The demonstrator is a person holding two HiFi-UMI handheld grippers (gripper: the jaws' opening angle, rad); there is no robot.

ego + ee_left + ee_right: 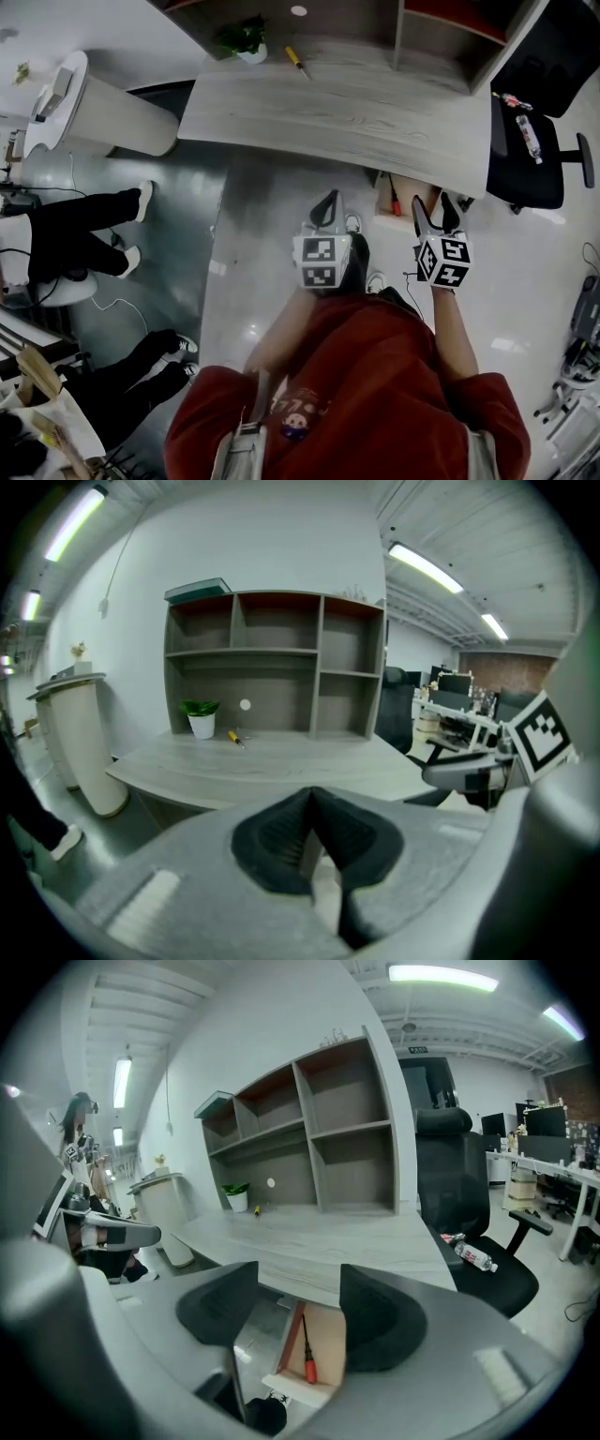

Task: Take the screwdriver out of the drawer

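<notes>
A screwdriver with a red handle [307, 1356] lies in an open wooden drawer [330, 1327] under the desk's front edge. In the head view the screwdriver [396, 203] and drawer [410, 201] show just past my grippers. My right gripper [298, 1321] is open, a little short of the drawer, with the screwdriver showing in the gap between its jaws. It [434, 210] touches nothing. My left gripper [314, 834] is shut with nothing in it, and it [326, 208] hangs to the left of the drawer, over the floor.
The grey desk [356, 108] with a shelf unit [272, 663] carries a small potted plant [246, 42] and a yellow screwdriver [296, 61]. A black office chair [534, 150] with a bottle [528, 136] stands at the right. A white pillar [94, 108] and seated people's legs [89, 230] are at the left.
</notes>
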